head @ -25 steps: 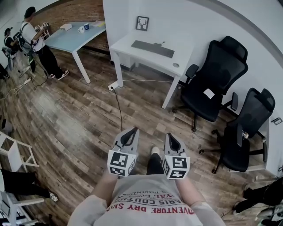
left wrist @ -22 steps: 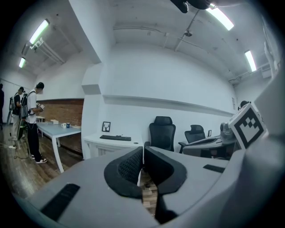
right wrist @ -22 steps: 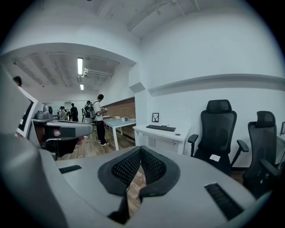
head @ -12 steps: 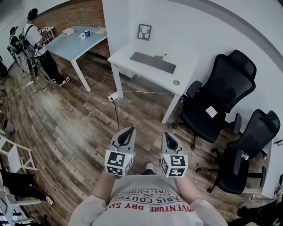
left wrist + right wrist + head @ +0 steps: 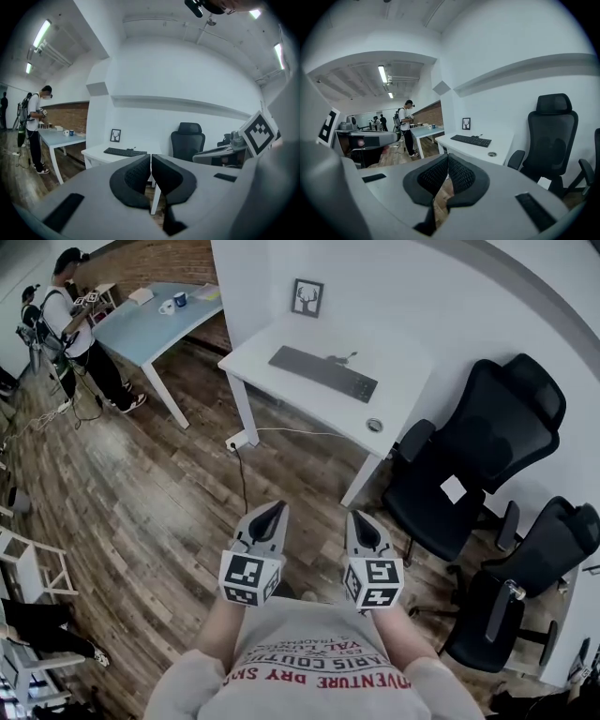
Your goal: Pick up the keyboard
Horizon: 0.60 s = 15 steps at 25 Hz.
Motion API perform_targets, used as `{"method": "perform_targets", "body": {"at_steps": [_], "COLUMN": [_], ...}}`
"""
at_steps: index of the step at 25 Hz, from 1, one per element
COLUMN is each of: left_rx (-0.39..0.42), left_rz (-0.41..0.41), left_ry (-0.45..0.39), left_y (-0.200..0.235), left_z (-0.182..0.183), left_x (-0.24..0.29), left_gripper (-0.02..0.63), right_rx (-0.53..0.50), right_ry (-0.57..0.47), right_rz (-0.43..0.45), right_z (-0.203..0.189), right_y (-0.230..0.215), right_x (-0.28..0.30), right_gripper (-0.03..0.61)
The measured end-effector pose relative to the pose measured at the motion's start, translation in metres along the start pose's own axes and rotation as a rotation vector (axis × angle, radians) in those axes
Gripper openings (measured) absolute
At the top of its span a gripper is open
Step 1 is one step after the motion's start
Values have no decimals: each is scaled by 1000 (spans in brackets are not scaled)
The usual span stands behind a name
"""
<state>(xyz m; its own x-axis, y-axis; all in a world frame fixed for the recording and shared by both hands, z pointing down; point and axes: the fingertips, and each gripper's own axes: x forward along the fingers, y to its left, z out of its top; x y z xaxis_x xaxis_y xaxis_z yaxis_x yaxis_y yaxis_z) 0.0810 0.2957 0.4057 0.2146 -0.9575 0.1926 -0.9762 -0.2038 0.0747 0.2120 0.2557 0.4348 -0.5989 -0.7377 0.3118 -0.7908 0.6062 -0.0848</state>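
A dark keyboard [image 5: 322, 372] lies on a white desk [image 5: 394, 399] against the white wall, well ahead of me across the wooden floor. It also shows in the left gripper view as the keyboard [image 5: 125, 152] and in the right gripper view as the keyboard [image 5: 471, 140]. My left gripper [image 5: 274, 512] and right gripper [image 5: 358, 520] are held side by side in front of my chest, both shut and holding nothing, both still far from the desk.
A small framed picture [image 5: 307, 296] leans at the desk's back. Two black office chairs [image 5: 478, 451] [image 5: 525, 587] stand to the right. A white power strip [image 5: 236, 441] and cable lie by the desk leg. A blue table [image 5: 150, 329] and two people [image 5: 80, 320] are at far left.
I have walked toward the desk: keyboard and desk sit closer and lower in the head view, the chairs have slid right. Both grippers stay shut in front of me.
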Motion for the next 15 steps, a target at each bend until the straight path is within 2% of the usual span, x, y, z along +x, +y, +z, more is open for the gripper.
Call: {"method": "perform_targets", "body": {"at_steps": [3, 7, 10, 15], "left_rx": [-2, -9, -17, 10], "left_rz": [6, -9, -16, -99], "left_ry": [11, 16, 2, 0], "left_y": [16, 44, 73, 122], "left_z": [-2, -2, 7, 29], "left_x": [26, 64, 98, 157], "left_gripper": [31, 31, 31, 31], "right_rx": [3, 96, 111, 130], "right_ry": [13, 49, 52, 31], "right_rz": [-4, -23, -77, -185], "right_z": [2, 5, 14, 41], "right_y": [-11, -24, -35, -49], "right_x": [26, 64, 96, 153], "right_gripper": [25, 25, 25, 25]}}
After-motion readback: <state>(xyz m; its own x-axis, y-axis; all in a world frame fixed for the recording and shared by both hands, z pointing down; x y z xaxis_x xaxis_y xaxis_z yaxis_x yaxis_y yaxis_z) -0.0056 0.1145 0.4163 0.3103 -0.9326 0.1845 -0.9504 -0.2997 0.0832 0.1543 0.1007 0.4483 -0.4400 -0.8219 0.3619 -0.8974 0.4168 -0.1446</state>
